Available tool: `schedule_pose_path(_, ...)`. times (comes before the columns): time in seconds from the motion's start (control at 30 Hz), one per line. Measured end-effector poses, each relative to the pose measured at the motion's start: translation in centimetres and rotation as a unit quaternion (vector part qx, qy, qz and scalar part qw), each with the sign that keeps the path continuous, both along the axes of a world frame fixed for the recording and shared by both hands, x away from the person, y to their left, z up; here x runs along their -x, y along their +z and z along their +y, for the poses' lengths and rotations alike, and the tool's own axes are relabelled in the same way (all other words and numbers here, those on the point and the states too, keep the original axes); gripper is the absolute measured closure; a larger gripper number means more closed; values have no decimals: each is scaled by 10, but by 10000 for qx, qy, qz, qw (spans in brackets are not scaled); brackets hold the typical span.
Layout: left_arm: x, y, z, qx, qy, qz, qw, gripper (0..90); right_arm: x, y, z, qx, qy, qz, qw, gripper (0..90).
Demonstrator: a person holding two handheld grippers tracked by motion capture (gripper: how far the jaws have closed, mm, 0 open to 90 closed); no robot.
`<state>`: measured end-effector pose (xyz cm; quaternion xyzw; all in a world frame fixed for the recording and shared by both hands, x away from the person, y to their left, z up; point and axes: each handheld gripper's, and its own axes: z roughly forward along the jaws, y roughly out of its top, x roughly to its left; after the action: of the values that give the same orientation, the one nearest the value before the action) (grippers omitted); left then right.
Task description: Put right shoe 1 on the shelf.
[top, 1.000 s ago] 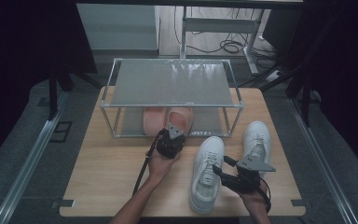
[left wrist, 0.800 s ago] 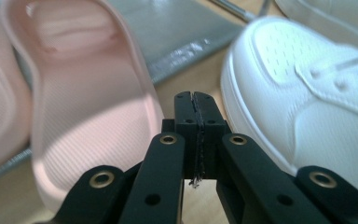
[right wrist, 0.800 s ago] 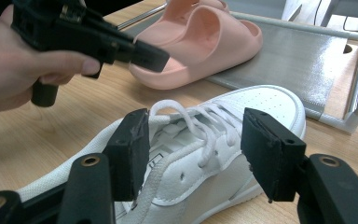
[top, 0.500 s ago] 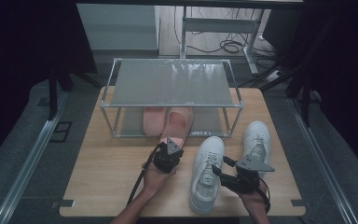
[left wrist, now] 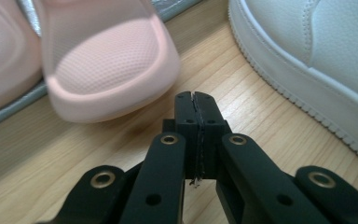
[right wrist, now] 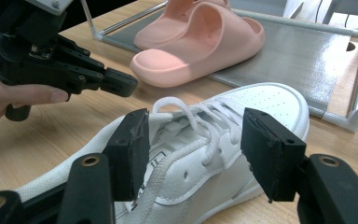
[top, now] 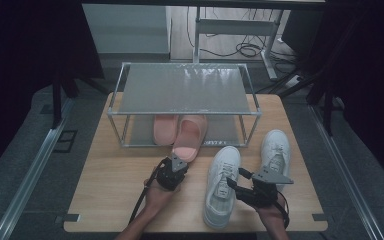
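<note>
Pink slippers (top: pixel 180 131) on rack's (top: pixel 122 111) lower shelf

The table (top: pixel 110 200) is viewed from above, while the pink slipper (left wrist: pixel 107 60) is shared closely by both gripper views.

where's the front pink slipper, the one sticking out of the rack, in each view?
High view: pink slipper at centre, heel end poking out of the rack toward the left gripper.
Left gripper view: upper left, just beyond the shut jaws.
Right gripper view: top centre, behind the white sneaker.
Shared landmark: that white sneaker, also at right in the left gripper view.
</note>
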<state>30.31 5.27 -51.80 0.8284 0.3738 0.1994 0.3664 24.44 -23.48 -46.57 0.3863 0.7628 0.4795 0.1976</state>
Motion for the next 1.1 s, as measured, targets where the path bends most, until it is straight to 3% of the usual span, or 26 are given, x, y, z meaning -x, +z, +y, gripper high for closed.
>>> schedule_pose_path(0.3,-5,-3,10,-60,55,54,10000,899,0,0,1,19,8,4,10000,422)
schedule_pose_path(0.67,-20,-5,-1,-130,5,110,9999,899,-1,-1,0,10,-11,3,10000,422)
schedule_pose_path(1.1,-41,-7,-9,-32,208,196,9996,900,0,0,-1,8,-20,-3,10000,422)
